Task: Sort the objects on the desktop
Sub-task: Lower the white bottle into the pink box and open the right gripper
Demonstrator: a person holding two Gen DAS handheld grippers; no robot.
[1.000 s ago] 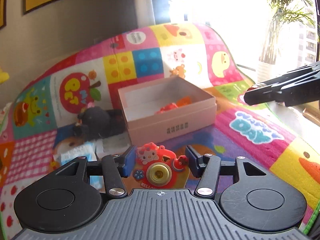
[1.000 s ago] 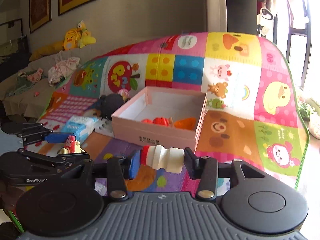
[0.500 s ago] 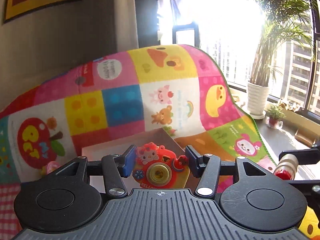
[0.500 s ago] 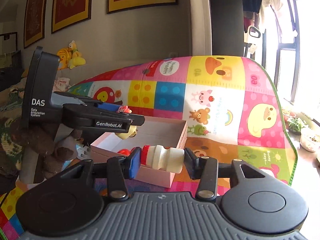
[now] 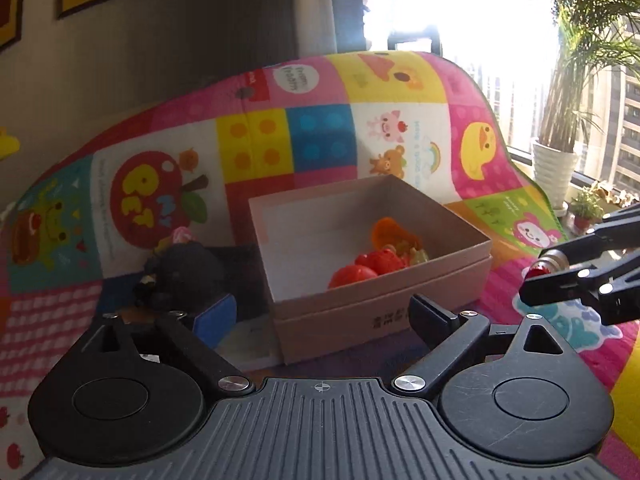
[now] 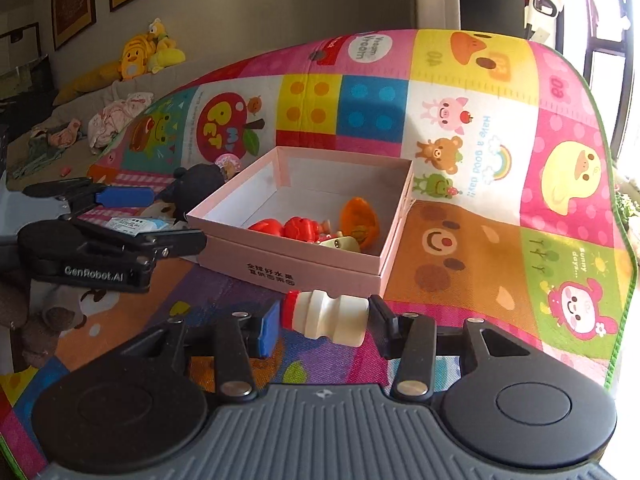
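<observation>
Gone from the left gripper (image 5: pixel 324 316) is the little red toy camera it was carrying half a second ago; its jaws now stand wide apart with nothing between them, hanging just in front of the box. The toy can't be clearly picked out among the things already in there, so where it landed is a guess.

Largest first: the bright patchwork play mat (image 6: pixel 500 184) covers the whole surface and curls up at the back. On it sits the open pink box (image 6: pixel 296 270), shallow, cardboard, holding red and orange plastic toys (image 6: pixel 296 227) bunched at its near right corner. Left of the box lies a dark plush toy (image 5: pixel 184 272), touching or just beside it.

The right gripper (image 6: pixel 324 322) has its jaws closed end to end on a small white bottle with a red cap (image 6: pixel 326 318), lying sideways, held above the mat just short of the box's front wall.

That bottle looks like light, hollow, stiff plastic with a smooth ribbed body, likely slippery. Held by its ends it could pivot; gripping across the waist would probably sit surer.
</observation>
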